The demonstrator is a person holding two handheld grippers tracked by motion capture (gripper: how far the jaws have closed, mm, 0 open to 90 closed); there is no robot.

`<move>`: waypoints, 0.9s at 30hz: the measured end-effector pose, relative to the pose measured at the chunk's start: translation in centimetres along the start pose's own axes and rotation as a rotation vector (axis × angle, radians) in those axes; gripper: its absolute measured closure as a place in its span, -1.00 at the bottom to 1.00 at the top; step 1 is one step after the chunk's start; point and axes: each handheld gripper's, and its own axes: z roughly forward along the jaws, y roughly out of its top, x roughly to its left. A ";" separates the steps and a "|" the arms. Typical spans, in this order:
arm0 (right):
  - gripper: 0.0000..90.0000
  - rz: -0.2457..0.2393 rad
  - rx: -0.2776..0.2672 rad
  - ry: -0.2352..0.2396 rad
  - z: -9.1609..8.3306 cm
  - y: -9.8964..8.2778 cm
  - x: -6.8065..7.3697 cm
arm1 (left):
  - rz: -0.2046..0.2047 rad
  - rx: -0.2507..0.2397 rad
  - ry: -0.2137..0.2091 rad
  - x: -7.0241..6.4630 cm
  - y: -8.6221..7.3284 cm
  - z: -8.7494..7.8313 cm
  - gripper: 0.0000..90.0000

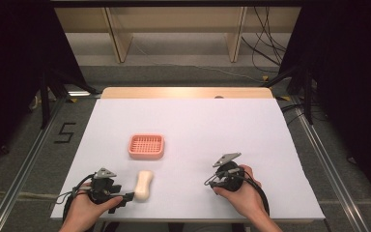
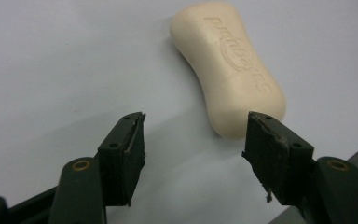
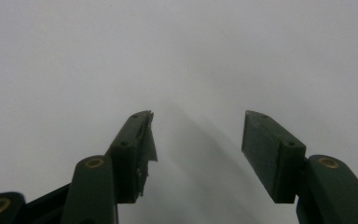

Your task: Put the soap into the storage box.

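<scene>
Cream-coloured and waisted, the bar of soap (image 2: 228, 65) lies flat on the white table (image 1: 251, 125) at about five o'clock from the pink soap dish (image 1: 146, 146), and my left tool (image 2: 193, 133) is lined up on its near end with the jaws apart, one pad right beside the bar but nothing pinched yet. I'd say I'm in the approach to a pickup: next I should slide forward so both pads straddle the narrow middle, then close. My right tool (image 3: 196, 135) waits open over bare table at four o'clock.
</scene>
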 end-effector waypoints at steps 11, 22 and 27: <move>-0.03 0.000 0.000 -0.011 0.0 0.1 0.2 | -0.052 0.049 -0.033 -0.8 3.1 0.4 -0.22; -0.03 -0.026 -0.002 -0.023 0.0 0.2 0.4 | -0.063 0.170 0.043 -1.4 6.7 2.1 -0.25; -0.03 -0.008 0.002 -0.022 -0.1 0.1 0.3 | -0.067 0.224 0.058 -1.8 7.2 2.9 -0.28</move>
